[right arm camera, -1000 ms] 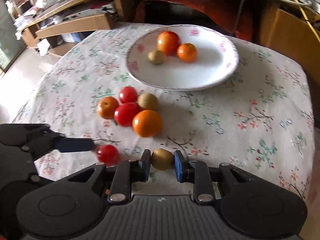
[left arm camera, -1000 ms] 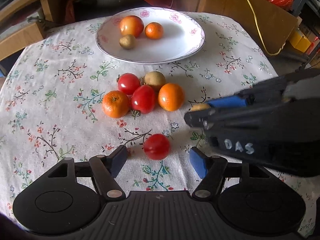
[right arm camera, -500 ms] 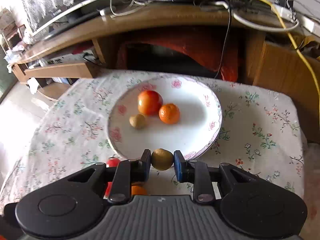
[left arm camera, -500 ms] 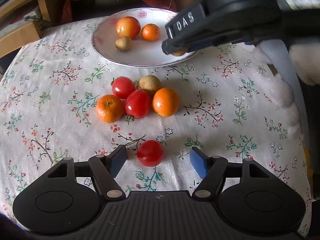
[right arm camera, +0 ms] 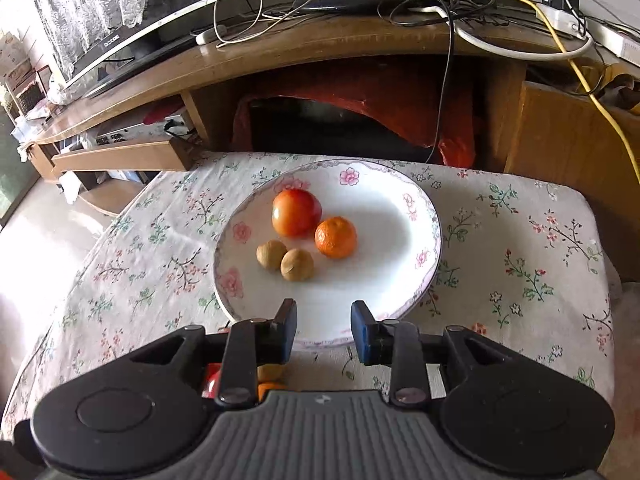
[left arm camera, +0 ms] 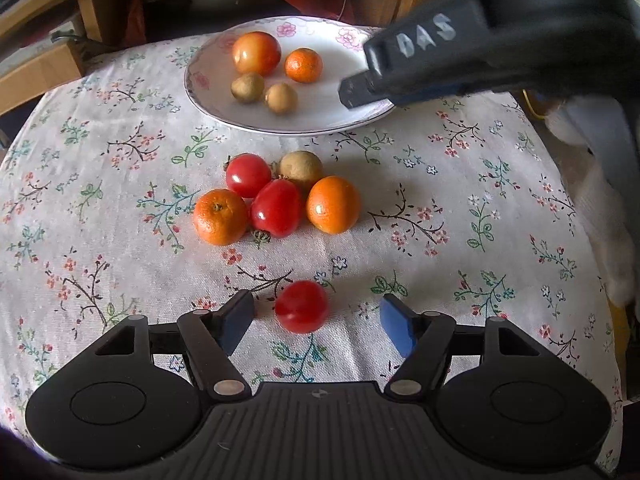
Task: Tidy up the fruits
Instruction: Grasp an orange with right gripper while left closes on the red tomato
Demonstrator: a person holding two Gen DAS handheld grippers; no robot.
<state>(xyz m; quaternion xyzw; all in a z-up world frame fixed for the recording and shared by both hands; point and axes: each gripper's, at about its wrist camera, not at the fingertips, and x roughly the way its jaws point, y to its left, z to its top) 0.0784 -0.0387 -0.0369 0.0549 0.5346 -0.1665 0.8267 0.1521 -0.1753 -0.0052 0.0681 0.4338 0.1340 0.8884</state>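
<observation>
A white flowered plate at the back of the table holds a large tomato, a mandarin and two brown kiwis. My right gripper hovers over the plate's near rim; its jaws are opening with nothing between them. On the floral cloth lies a cluster of two tomatoes, a kiwi and two oranges. My left gripper is open, its pads on either side of a lone red tomato without touching it.
A low wooden stand with a screen and tangled cables runs behind the table. A cardboard box stands at the back right. A white sleeve hangs past the table's right edge.
My right gripper carried a kiwi from the cloth up over the plate and let it go; the kiwi now lies beside the other one. The left gripper stayed put.
</observation>
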